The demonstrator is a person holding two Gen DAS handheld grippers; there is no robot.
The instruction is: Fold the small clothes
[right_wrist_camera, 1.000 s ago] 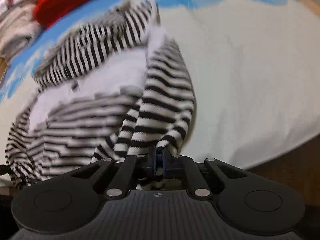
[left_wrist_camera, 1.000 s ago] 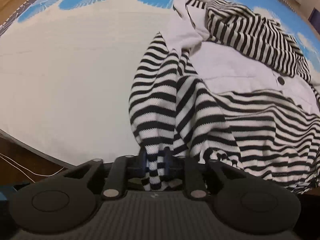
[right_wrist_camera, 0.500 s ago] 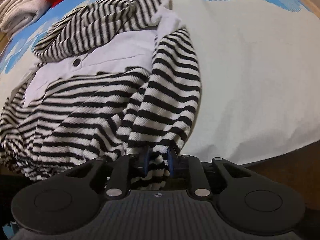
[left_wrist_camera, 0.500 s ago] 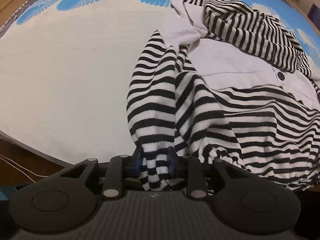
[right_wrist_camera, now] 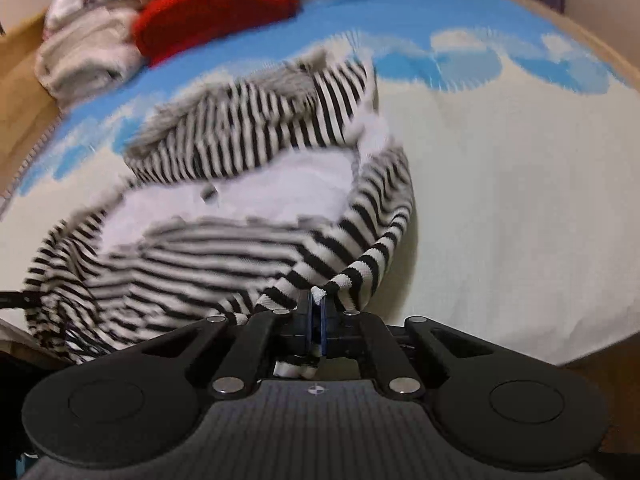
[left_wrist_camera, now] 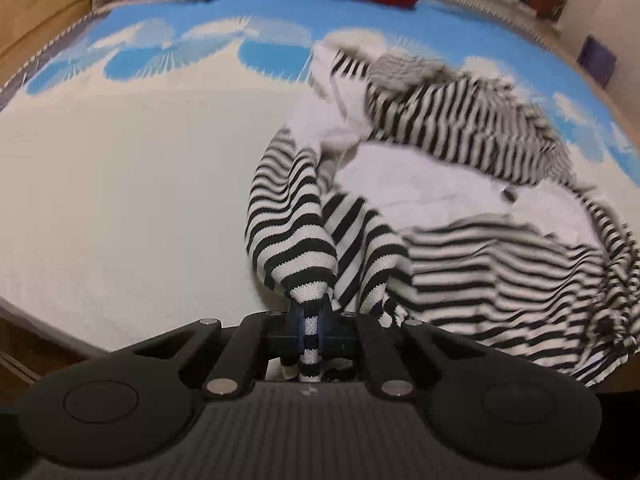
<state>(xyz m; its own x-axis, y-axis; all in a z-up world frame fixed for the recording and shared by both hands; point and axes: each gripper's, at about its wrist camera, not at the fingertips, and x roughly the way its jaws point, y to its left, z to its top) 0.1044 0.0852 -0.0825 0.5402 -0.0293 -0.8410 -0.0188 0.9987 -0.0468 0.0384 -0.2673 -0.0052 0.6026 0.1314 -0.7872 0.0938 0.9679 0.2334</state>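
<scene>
Both grippers, left point(left_wrist_camera: 310, 322) and right point(right_wrist_camera: 316, 322), are clenching the near hem of the black-and-white striped knit top point(left_wrist_camera: 480, 264) lying on the cream-and-blue patterned cloth point(left_wrist_camera: 120, 184). Looks like the bottom fold's starting, so next they're carrying the hem toward the collar evenly.

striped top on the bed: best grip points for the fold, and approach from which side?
The two near hem corners of the striped top, from the near bed edge. The hem is the free edge there, bunched thin enough to pinch. Left gripper and right gripper are each shut on a corner.
</scene>
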